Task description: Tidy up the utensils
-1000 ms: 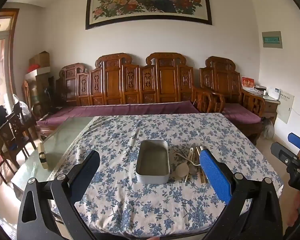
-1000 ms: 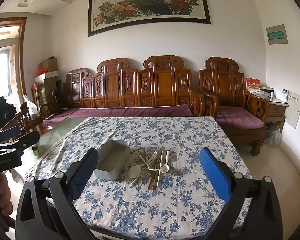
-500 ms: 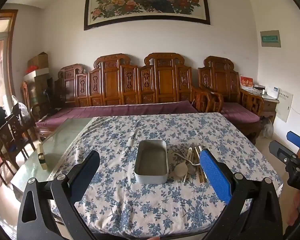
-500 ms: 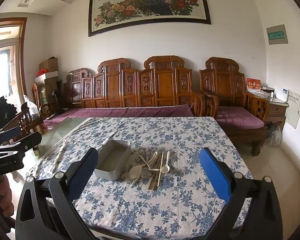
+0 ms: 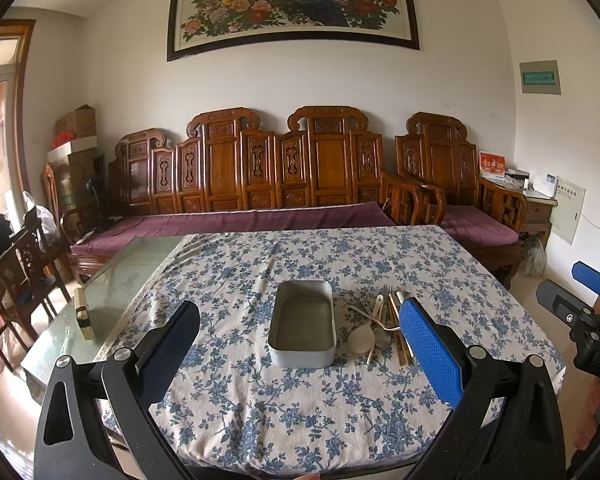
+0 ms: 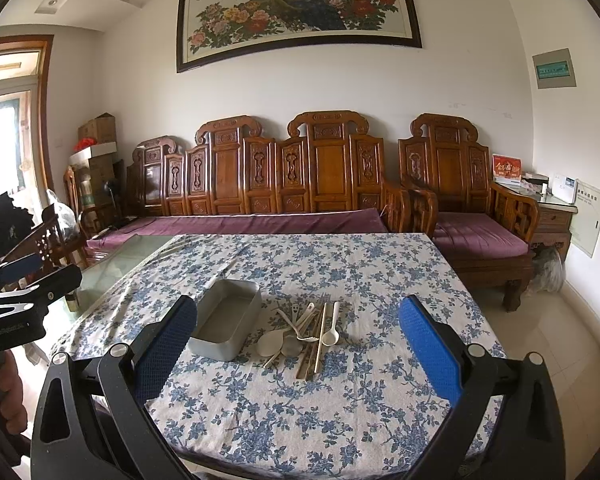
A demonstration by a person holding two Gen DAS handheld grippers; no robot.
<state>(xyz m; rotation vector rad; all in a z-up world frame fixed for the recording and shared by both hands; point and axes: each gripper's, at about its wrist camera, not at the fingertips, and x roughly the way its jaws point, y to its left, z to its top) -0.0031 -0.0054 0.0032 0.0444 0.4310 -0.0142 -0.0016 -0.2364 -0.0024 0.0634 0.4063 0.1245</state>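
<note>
Evidently nothing is sorted yet: the left gripper (image 5: 300, 340) hangs wide open and empty, the rectangular grey metal tin (image 6: 226, 324) sits empty, the loose pile of pale spoons and chopsticks (image 6: 308, 334) lies just right of it, and the right gripper (image 6: 298, 344), likewise open and empty, must descend onto one piece.

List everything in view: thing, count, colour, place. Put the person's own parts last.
Tin: one, grey, empty, mid-table.
Utensils: one pile, cream and tan, right of the tin.
Tablecloth: one, white with blue flowers, over the table.
Bench: one, carved brown wood, purple cushion, by the wall.
Armchair: one, same wood, right.
Painting: one, peacock and flowers, on the wall.
Left gripper: open, above the near edge.
Right gripper: open, likewise.
</note>
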